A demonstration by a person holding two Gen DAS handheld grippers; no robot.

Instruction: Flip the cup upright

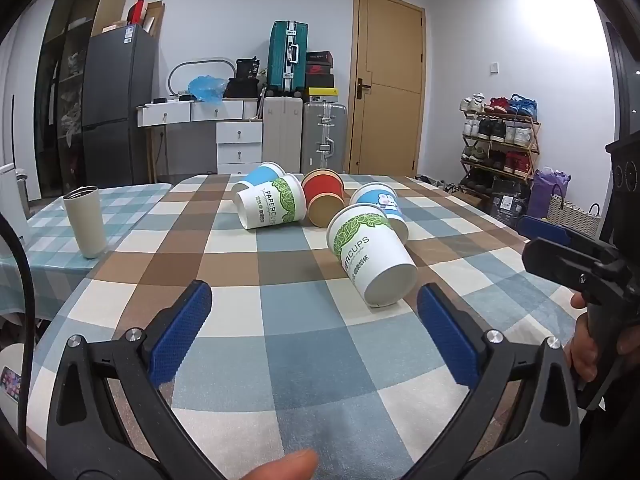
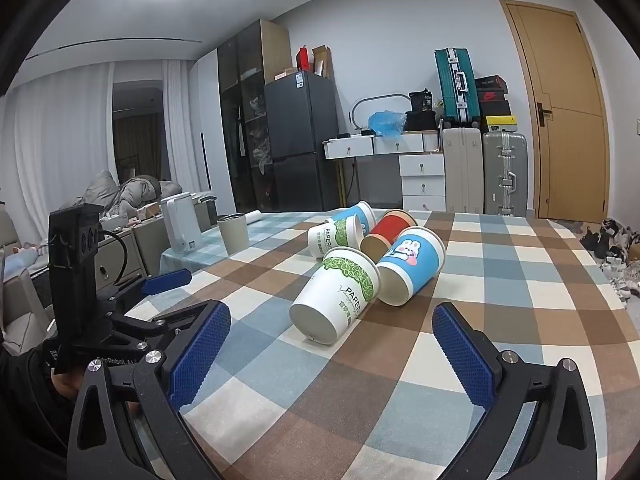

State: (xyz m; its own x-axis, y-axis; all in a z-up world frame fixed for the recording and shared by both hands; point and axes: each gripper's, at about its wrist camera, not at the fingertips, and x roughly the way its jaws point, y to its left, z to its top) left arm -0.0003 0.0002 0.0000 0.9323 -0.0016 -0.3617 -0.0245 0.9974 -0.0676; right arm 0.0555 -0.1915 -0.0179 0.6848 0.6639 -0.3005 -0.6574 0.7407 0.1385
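**Five cups down, both grippers empty**

I see the nearest cup [image 1: 370,258] [image 2: 336,300] on its side mid-table [image 1: 280,320], base toward me: white, green leaf band, "PAPERCUPS" printed. Blue bunny cup [image 2: 412,266] touches it on the right. My left gripper [image 1: 316,332] and right gripper [image 2: 332,354] are spread wide, holding nothing.

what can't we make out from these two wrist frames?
- Far blue cup: left wrist view, mostly hidden behind the far green-leaf cup.
- Red cup: right wrist view, its base is blocked by the bunny cup.
- Nearest green-leaf cup: both views face its base, so the inside is unseen.
- Tumbler: contents not visible.
- Left tongs and right tongs: handles cut off by the bottom edge.
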